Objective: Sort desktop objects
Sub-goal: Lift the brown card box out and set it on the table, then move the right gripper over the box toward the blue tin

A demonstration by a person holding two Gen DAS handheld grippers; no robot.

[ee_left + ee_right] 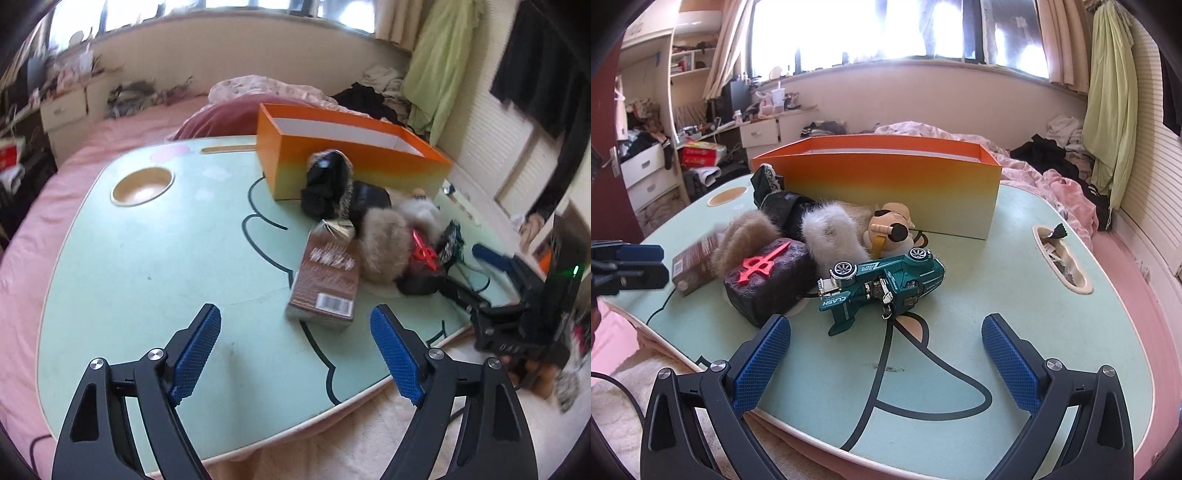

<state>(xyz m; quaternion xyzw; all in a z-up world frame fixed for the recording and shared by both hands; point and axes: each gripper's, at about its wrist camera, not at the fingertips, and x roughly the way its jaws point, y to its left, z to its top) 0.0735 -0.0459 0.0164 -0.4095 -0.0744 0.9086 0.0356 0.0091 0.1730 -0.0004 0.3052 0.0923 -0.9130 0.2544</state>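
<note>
Scene: a pale green lap tabletop set on a pink bed, with an orange box standing open at its far side.
Progress: the sorting looks barely begun; the pile lies out on the tabletop, and what shows of the box's white inner wall is bare, though its floor is hidden from both views.
Left to do: by the look of it, every item in the heap has yet to be moved.
The heap: a brown carton, a dark block with a red emblem, furry pieces, a black crumpled wrap, a small plush figure and a teal toy car, bunched just in front of the box.
Left claw: open, nothing between its blue pads, hanging over the tabletop with the brown carton just ahead of it.
Right claw: open and empty, facing the toy car.
Brown carton, axis: lying flat, long axis running away from the left claw, barcode end nearest it, far end touching the fur.
Toy car, axis: tipped on its side with wheels uppermost in the right wrist view, long axis across that view, tail wing low left, other end right.
</note>
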